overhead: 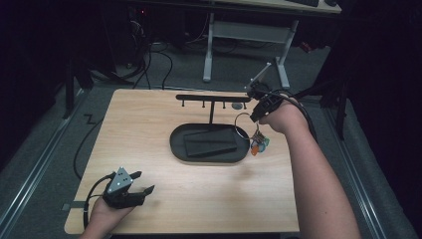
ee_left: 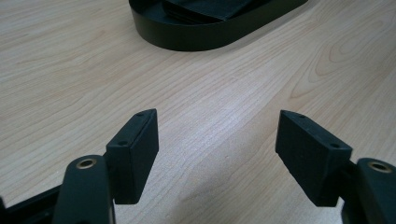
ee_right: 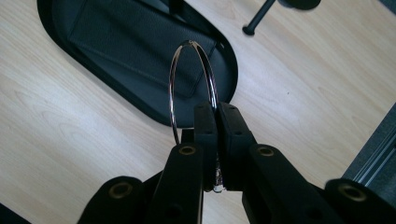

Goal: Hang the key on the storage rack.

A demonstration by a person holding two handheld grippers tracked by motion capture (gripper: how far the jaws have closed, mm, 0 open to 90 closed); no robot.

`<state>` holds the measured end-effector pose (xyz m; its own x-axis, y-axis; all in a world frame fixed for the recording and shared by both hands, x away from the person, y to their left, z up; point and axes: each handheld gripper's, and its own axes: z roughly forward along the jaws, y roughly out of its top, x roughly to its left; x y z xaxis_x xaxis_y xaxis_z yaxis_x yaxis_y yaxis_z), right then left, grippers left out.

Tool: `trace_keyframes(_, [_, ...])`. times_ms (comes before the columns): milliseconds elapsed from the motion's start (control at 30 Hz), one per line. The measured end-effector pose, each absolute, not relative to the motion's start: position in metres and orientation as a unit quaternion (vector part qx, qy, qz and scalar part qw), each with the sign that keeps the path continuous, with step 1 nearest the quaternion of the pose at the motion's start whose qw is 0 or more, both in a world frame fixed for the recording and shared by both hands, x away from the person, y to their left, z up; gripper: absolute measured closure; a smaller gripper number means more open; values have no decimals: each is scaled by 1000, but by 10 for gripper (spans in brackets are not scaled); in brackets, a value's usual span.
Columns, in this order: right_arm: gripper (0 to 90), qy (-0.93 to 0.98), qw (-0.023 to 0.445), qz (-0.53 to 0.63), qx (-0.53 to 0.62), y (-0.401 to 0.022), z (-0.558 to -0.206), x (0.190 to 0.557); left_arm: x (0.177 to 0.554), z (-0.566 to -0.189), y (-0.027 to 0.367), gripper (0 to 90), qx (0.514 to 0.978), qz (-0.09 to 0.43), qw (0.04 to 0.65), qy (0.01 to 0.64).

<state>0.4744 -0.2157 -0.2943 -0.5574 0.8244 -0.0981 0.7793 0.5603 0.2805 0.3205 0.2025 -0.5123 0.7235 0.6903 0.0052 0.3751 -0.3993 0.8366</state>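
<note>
A light wooden table (overhead: 149, 124) with rounded corners carries the things. A black oval tray (overhead: 177, 145) sits on it a little toward the far edge, right of the middle, and holds a flat black pouch (overhead: 209, 143). From the tray's far side a thin black post rises to a rack (overhead: 211, 97) with small hooks, which runs along the table's far edge. The near half of the table is bare wood.

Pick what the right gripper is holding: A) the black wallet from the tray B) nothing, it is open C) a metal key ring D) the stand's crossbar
C: in the right gripper view the right gripper is shut on a metal ring, and the high view shows keys and tags dangling below it.
</note>
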Motion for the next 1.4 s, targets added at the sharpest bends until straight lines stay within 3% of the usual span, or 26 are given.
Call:
trace_keyframes(300, [876, 872, 120, 107, 463, -210, -286, 492, 319, -513, 202, 307, 819, 179, 439, 322])
trace_keyframes(1400, [869, 851, 130, 120, 495, -226, -318, 518, 319, -515, 203, 307, 821, 176, 435, 326])
